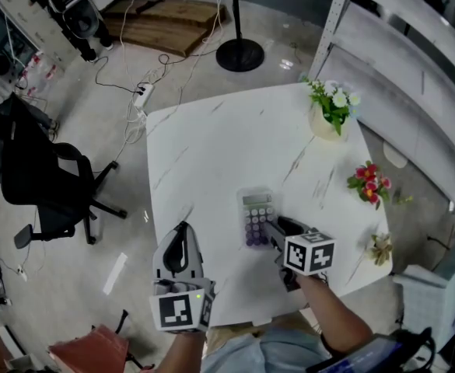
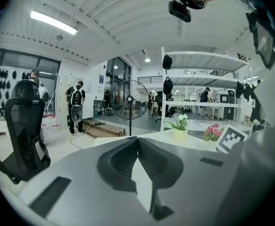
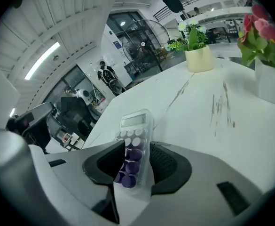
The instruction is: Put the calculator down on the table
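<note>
White marbled surface (image 1: 211, 154) is seen from above, square, set on a grey floor (image 1: 79, 239); white shelving (image 1: 398, 68) is noted along its right side; a black office chair (image 1: 44, 185) is placed well apart on the left; a fan's round base (image 1: 240, 54) is seen beyond the far edge.

Left gripper (image 1: 183, 227) is held over the near left part of the surface; its fingers (image 2: 123, 159) are clenched tip to tip, with nothing caught between them.

Right gripper (image 1: 272, 225) is angled down at the near right part of the surface; its fingers (image 3: 168, 161) are released, spread on either side of the calculator's near end, and no squeeze on it is made out.

A pot of white flowers (image 1: 328, 116) is set near the far right corner; a smaller bunch of red flowers (image 1: 369, 183) is placed by the right edge.

Calculator (image 1: 257, 216) is laid flat on the surface, purple keys up, display end pointed away from the person, near end between the right fingers.
</note>
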Available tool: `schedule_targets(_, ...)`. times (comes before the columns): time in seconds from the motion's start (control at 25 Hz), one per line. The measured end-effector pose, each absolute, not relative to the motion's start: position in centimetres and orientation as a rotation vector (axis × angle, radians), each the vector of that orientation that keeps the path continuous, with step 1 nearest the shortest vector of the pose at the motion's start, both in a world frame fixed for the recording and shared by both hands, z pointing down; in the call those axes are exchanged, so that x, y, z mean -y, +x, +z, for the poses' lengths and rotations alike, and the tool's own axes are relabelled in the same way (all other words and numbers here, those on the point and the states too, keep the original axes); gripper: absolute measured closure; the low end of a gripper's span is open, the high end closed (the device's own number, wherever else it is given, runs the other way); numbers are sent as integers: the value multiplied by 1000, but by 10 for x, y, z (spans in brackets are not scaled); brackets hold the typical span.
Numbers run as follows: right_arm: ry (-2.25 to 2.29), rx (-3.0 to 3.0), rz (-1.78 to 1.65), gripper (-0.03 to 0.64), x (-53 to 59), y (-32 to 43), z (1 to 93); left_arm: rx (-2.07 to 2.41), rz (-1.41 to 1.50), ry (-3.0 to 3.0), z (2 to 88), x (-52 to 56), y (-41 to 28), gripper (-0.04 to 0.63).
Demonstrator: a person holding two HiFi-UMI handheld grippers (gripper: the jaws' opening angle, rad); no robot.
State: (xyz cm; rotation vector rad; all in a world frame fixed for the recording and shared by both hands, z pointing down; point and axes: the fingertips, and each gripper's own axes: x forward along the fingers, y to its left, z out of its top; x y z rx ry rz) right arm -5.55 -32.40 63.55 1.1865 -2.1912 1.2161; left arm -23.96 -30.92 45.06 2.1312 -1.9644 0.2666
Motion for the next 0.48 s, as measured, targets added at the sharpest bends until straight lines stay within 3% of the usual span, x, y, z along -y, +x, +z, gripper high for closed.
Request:
schedule_targets(0.24,1186,2227,1178,437,326,-54,630,1944,236,2181,450,305,-231,588)
schedule_targets(0.48,1209,2365,1011,456,330,-56,567,1956,163,2229,420,302,-216,588)
